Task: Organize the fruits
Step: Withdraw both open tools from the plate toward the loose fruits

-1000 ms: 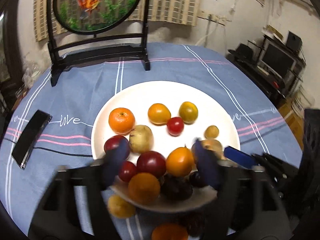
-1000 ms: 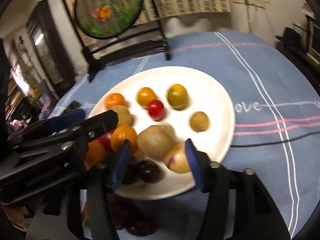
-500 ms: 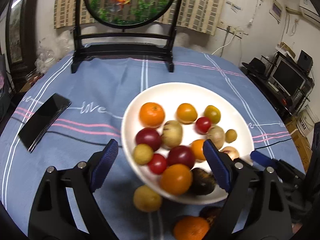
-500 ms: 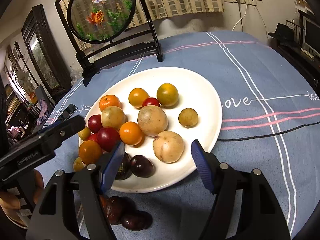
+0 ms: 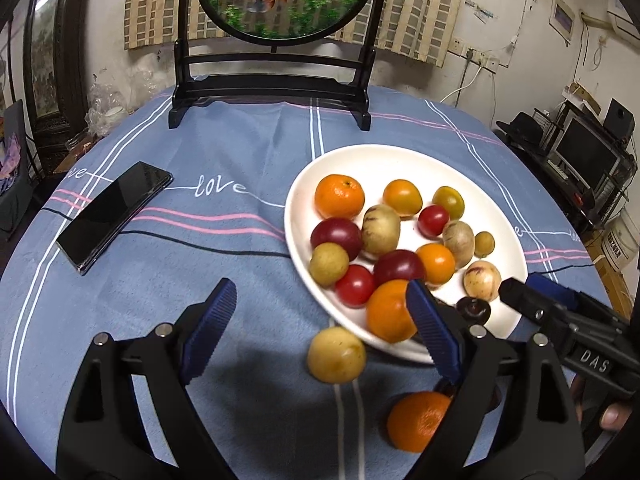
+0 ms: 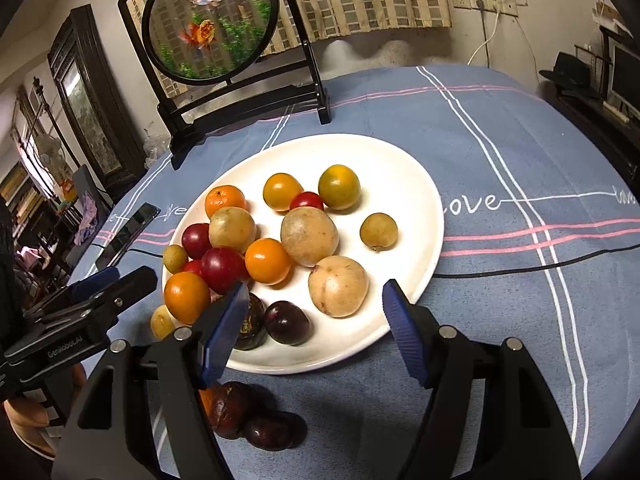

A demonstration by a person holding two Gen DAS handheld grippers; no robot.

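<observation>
Where cloth lies, phone (image 5: pixel 114 216) beside plate (image 5: pixel 496 216)

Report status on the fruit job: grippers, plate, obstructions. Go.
Left gripper open, empty. Right gripper open, empty, at the near rim of the white plate. Yellow fruit, orange, dark fruits loose on cloth. Phone clear.

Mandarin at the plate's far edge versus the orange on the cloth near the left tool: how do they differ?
The mandarin sits on the white plate, among other fruit; the orange lies off it, on the blue cloth. The mandarin shows whole, with its stem dimple up; the orange is partly hidden behind the open left tool. Both are round, orange and untouched by either tool.
</observation>
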